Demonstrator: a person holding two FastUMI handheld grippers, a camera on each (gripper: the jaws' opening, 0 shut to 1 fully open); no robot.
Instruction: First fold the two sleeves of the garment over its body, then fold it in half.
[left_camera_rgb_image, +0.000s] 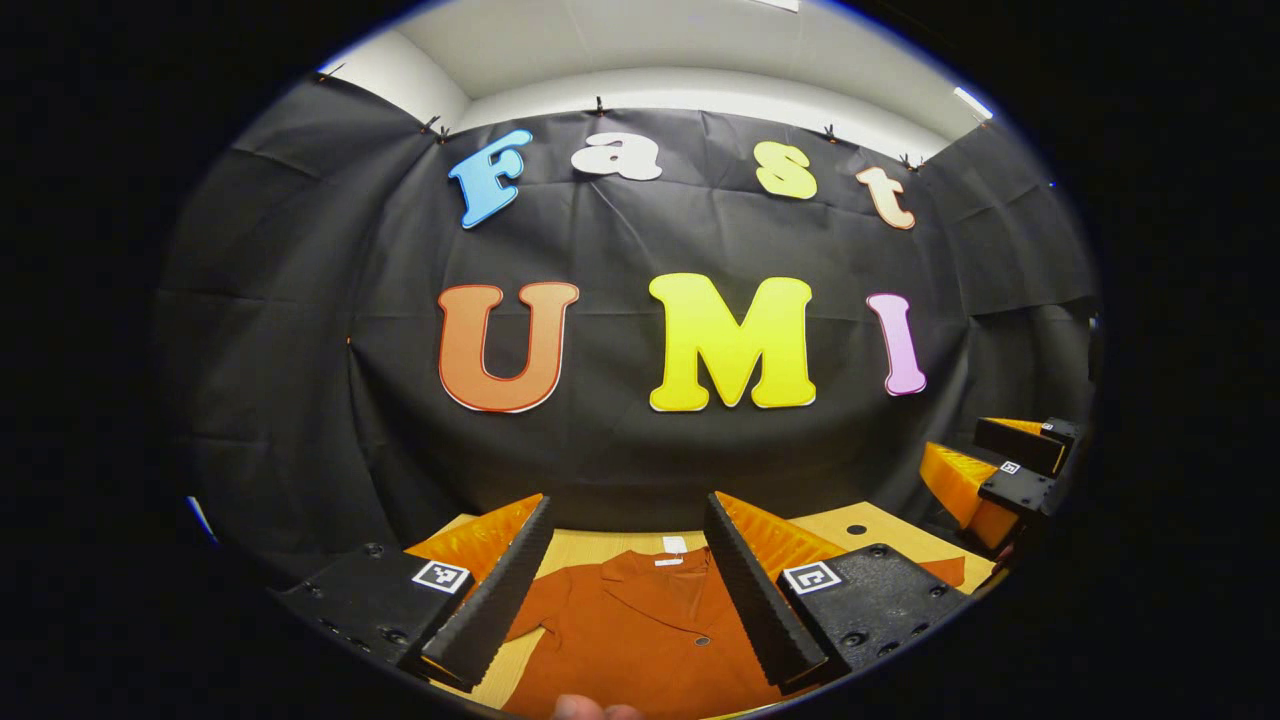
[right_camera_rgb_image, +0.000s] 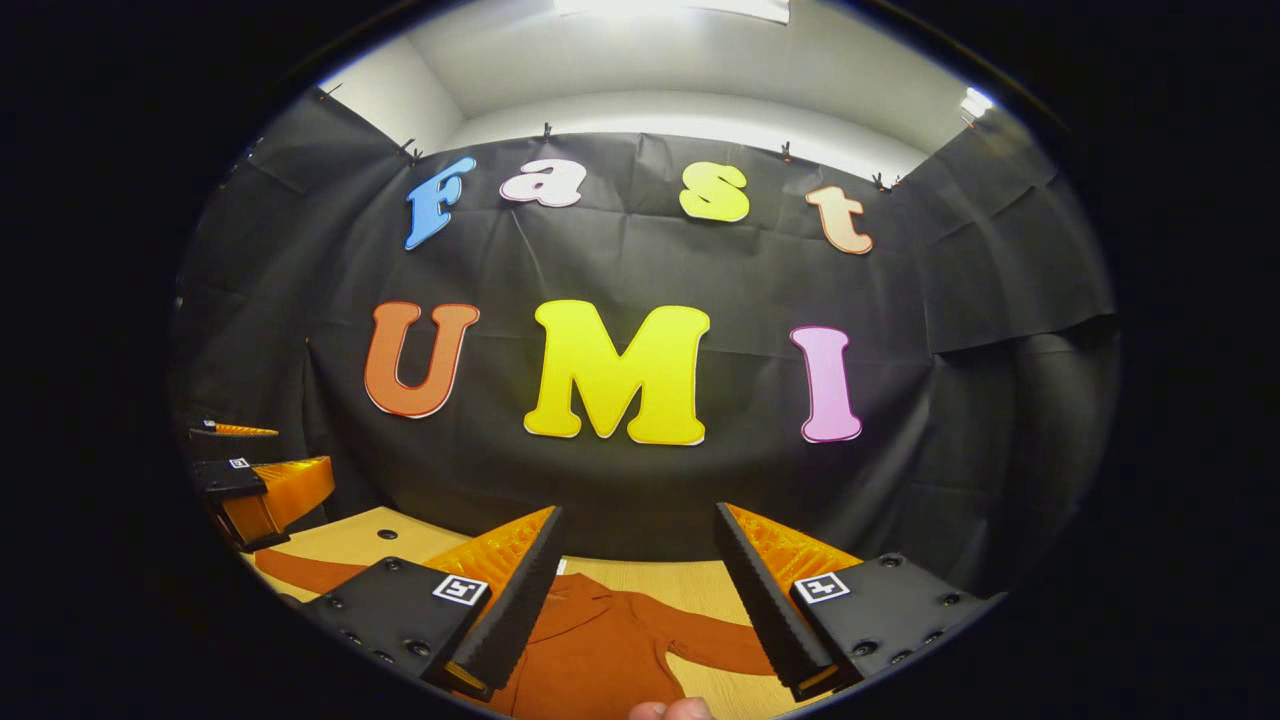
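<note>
A rust-orange collared garment (left_camera_rgb_image: 640, 630) lies flat on the wooden table (left_camera_rgb_image: 590, 548), its collar and a small white tag toward the booth wall. My left gripper (left_camera_rgb_image: 628, 580) hovers above it, open, nothing between its fingers. In the right gripper view the garment (right_camera_rgb_image: 600, 640) spreads with one sleeve (right_camera_rgb_image: 715, 635) running right and the other sleeve (right_camera_rgb_image: 300, 572) running left. My right gripper (right_camera_rgb_image: 640, 590) is open above it, apart from the cloth. Each view shows the other gripper, at the far right (left_camera_rgb_image: 1005, 475) and the far left (right_camera_rgb_image: 255, 490).
The black cloth wall (left_camera_rgb_image: 640, 440) rises just behind the table's far edge. Small dark holes dot the tabletop (right_camera_rgb_image: 386, 534). A fingertip (right_camera_rgb_image: 670, 710) shows at the bottom edge of each view.
</note>
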